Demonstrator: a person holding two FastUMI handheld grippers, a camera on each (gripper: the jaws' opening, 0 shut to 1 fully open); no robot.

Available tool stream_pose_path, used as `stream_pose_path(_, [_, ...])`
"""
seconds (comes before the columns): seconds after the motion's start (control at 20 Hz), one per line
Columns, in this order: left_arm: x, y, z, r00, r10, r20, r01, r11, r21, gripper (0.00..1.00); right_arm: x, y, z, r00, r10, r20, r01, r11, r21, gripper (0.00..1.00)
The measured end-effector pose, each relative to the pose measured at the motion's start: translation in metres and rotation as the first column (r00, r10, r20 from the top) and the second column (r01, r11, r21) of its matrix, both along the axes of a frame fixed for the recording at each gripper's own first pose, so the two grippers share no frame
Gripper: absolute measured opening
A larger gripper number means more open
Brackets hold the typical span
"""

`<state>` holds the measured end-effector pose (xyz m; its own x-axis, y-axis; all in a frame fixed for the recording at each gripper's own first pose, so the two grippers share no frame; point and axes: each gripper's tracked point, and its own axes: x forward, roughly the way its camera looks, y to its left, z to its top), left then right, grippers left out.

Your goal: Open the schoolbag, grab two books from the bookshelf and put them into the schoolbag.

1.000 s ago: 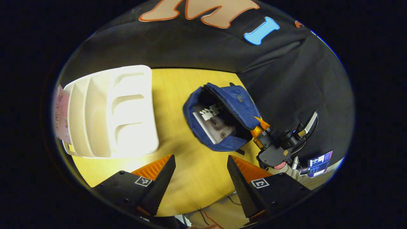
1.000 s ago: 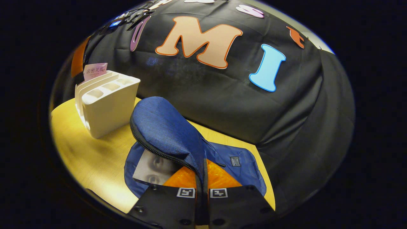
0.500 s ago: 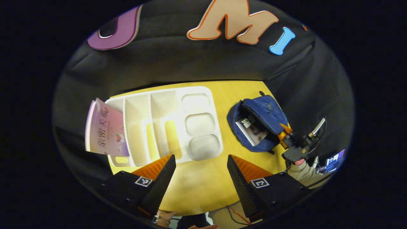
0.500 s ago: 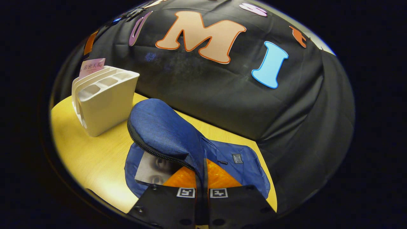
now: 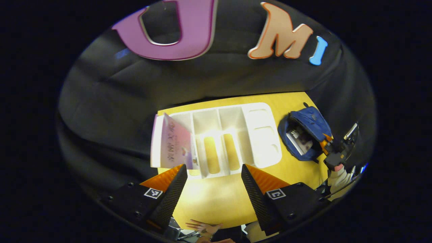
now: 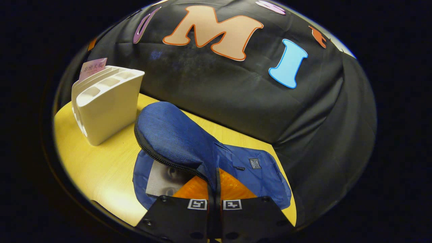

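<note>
A blue schoolbag (image 6: 236, 162) lies unzipped on the yellow table (image 6: 101, 168). My right gripper (image 6: 215, 184) is shut on its raised front flap (image 6: 172, 135), holding the mouth wide. A grey-covered book (image 6: 162, 177) lies inside. In the left gripper view the schoolbag (image 5: 308, 123) sits at the right with that book (image 5: 298, 141) in it, and the right gripper (image 5: 334, 155) is at its edge. The white bookshelf (image 5: 233, 135) lies below my open left gripper (image 5: 213, 172), which holds nothing. A pink book (image 5: 175, 141) stands in the shelf's leftmost slot, and the pink book's top (image 6: 93, 65) pokes above the bookshelf (image 6: 104, 101).
Black cloth walls close in behind and to the right of the table. A person's hand (image 5: 202, 227) and a sleeve (image 5: 337, 175) are at the near side. Bare tabletop (image 5: 212, 199) lies between the shelf and the near edge.
My left gripper has swung left, away from the schoolbag, and now sits over the bookshelf with the pink book in sight. The right gripper keeps its hold on the flap.
</note>
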<state>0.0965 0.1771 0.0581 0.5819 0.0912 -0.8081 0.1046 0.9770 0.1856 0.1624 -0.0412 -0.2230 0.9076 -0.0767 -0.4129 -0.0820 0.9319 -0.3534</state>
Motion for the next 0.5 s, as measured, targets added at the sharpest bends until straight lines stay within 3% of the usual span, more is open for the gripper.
stream_pose_path(0.1, [0.007, 0.030, 0.002, 0.999, 0.031, 0.007, -0.031, 0.999, 0.019, 0.94, -0.002, 0.002, -0.002, 1.000, 0.003, -0.006, -0.004, 1.000, -0.026, 0.01])
stream_pose_path(0.3, [0.033, 0.077, -0.017, 0.998, 0.054, -0.011, -0.054, 0.998, 0.016, 0.94, -0.006, 0.000, -0.006, 1.000, -0.021, -0.013, 0.021, 0.999, -0.034, 0.03])
stream_pose_path(0.5, [0.061, 0.094, -0.053, 0.996, 0.055, -0.069, -0.059, 0.997, -0.055, 0.93, -0.007, -0.002, -0.007, 0.999, -0.052, -0.016, 0.052, 0.998, -0.030, 0.01])
